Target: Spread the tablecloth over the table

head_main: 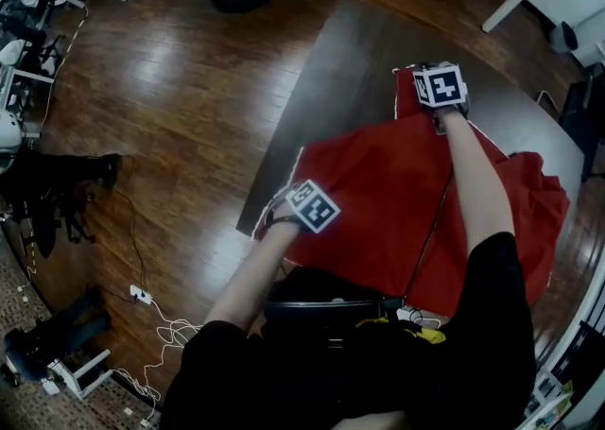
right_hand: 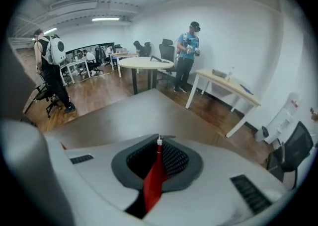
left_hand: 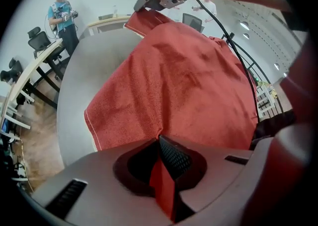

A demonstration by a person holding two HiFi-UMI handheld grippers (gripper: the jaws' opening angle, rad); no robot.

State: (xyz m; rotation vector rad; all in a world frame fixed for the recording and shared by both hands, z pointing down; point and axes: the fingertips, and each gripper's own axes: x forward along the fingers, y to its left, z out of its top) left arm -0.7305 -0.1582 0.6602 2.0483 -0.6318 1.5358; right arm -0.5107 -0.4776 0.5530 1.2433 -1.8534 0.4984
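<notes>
Red fabric tablecloth (head_main: pixel 378 211) rumpled on near half of dark grey table (head_main: pixel 350 60), left gripper (left_hand: pixel 166 163) clamped on near-left edge, right gripper (right_hand: pixel 158 163) pinching far corner.

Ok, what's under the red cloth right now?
The dark table. Its far part and left strip show bare beyond the cloth. The near part of the table is covered, so anything lying on it under the cloth cannot be seen.
</notes>
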